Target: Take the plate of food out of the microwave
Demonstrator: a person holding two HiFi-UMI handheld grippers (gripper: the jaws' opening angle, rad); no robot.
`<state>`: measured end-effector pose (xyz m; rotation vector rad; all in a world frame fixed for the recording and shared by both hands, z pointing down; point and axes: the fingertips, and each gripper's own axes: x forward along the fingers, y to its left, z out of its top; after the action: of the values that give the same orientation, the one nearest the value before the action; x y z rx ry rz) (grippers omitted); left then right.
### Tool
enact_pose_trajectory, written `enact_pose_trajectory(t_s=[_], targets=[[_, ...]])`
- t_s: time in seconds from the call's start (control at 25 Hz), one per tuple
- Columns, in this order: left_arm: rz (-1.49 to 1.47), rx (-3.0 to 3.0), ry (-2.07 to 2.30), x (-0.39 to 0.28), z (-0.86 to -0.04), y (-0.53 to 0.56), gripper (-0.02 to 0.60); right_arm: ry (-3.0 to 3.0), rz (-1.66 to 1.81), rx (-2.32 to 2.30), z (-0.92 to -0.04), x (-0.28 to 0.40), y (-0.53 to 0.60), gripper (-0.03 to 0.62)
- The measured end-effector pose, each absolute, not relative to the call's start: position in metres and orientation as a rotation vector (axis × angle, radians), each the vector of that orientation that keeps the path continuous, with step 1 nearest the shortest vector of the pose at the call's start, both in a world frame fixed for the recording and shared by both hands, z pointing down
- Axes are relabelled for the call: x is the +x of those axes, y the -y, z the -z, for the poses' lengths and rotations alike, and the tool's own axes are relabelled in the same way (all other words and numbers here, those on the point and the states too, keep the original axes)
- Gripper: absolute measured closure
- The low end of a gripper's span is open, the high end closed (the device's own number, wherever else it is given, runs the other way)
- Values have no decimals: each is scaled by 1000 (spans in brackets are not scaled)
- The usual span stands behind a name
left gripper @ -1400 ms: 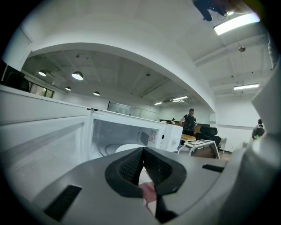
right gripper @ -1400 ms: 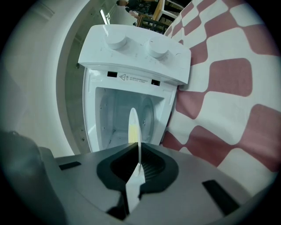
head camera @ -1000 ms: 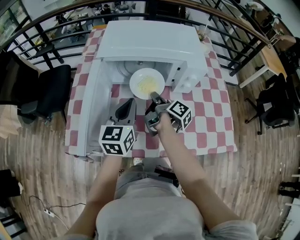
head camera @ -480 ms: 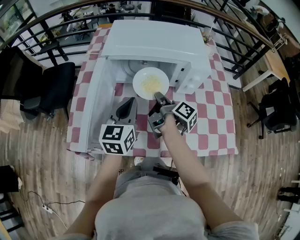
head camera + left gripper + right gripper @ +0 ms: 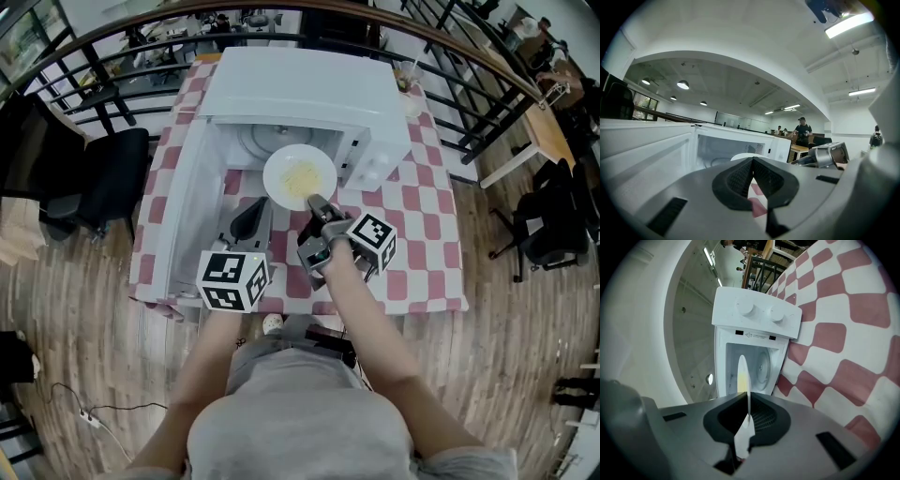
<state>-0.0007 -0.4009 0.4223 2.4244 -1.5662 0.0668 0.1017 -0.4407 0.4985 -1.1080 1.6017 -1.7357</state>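
A white plate (image 5: 299, 176) with yellow food hangs at the mouth of the open white microwave (image 5: 300, 89). My right gripper (image 5: 314, 201) is shut on the plate's near rim. In the right gripper view the plate (image 5: 742, 373) shows edge-on between the pads of the right gripper (image 5: 747, 401), with the microwave (image 5: 757, 315) behind it. My left gripper (image 5: 253, 214) hovers just left of the plate, in front of the cavity, shut with nothing in it. In the left gripper view the left gripper (image 5: 752, 161) points at the cavity (image 5: 719, 147), with the right gripper (image 5: 825, 157) to its right.
The microwave door (image 5: 183, 206) stands open to the left. The table wears a red-and-white checked cloth (image 5: 422, 216). A black chair (image 5: 94, 178) is at the left, a railing (image 5: 469, 84) runs behind, and a cup (image 5: 405, 80) stands beside the microwave's back right corner.
The right gripper has drawn the plate out of the cavity toward me and lifted it a little. The left gripper has stayed where it was.
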Motion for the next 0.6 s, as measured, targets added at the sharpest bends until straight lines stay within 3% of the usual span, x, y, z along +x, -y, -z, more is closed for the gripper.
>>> enact_pose_trajectory(t_s=[0.6], targets=[[-2, 2408, 1600, 1, -394, 399, 580, -1645, 1772, -1066, -470, 106, 422, 563]])
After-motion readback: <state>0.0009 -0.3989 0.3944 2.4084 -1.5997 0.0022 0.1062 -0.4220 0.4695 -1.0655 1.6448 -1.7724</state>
